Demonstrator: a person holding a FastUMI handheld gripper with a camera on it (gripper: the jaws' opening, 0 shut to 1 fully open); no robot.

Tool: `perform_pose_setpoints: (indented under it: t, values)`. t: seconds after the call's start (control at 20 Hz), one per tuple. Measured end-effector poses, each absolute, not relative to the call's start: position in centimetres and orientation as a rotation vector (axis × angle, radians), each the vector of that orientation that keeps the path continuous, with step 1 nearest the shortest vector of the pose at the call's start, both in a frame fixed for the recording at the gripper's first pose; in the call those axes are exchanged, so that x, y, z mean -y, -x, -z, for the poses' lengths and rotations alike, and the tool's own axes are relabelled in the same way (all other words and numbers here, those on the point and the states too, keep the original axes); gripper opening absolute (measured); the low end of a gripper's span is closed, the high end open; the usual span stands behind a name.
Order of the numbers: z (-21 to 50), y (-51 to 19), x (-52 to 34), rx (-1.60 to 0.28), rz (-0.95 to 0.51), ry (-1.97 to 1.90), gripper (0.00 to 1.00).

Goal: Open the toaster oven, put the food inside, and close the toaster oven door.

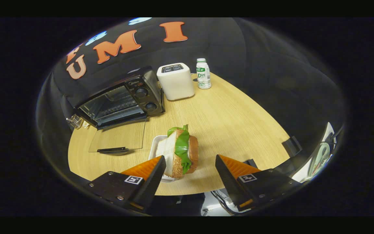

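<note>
Toaster oven point(122, 99) is seen at the far left of the wooden surface point(239, 130), with its glass door point(118, 138) folded down flat onto the wood, so that the inside with its wire rack is open to view. Two round knobs are placed one above the other on its right panel. Just beside the oven, to its right, a white box-shaped toaster point(175, 81) is standing, and near that a small white bottle point(203, 73) with a green label is kept upright.

The food, a sandwich point(180, 152) of bread slices with a green leaf between them, is set on its edge on a small white tray point(157, 148). The tray is located in front of the lowered door, near it but apart from it.

The tool point(190, 170) is held wide open. Its left finger point(148, 174) is seen just beside the near left side of the sandwich and over the tray's near edge; whether it is touching cannot be told. The right finger point(232, 175) is kept well apart from the sandwich, so nothing is gripped.
</note>
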State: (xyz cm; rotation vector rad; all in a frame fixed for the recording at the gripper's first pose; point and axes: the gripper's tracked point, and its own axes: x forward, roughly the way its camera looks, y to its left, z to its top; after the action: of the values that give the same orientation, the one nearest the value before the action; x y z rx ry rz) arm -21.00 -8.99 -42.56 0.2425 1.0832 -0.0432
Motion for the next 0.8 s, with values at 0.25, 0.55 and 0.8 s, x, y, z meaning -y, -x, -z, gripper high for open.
perform_pose_setpoints:
  t: [0.25, 0.55, 0.8]
  values:
    - [43.1, 19.3, 8.3, -1.116, -0.002, -0.284, 0.83]
    - [43.6, 19.0, 6.9, -1.203, -0.013, -0.393, 0.54]
    - [42.7, 18.6, 6.5, -1.199, 0.028, -0.591, 0.31]
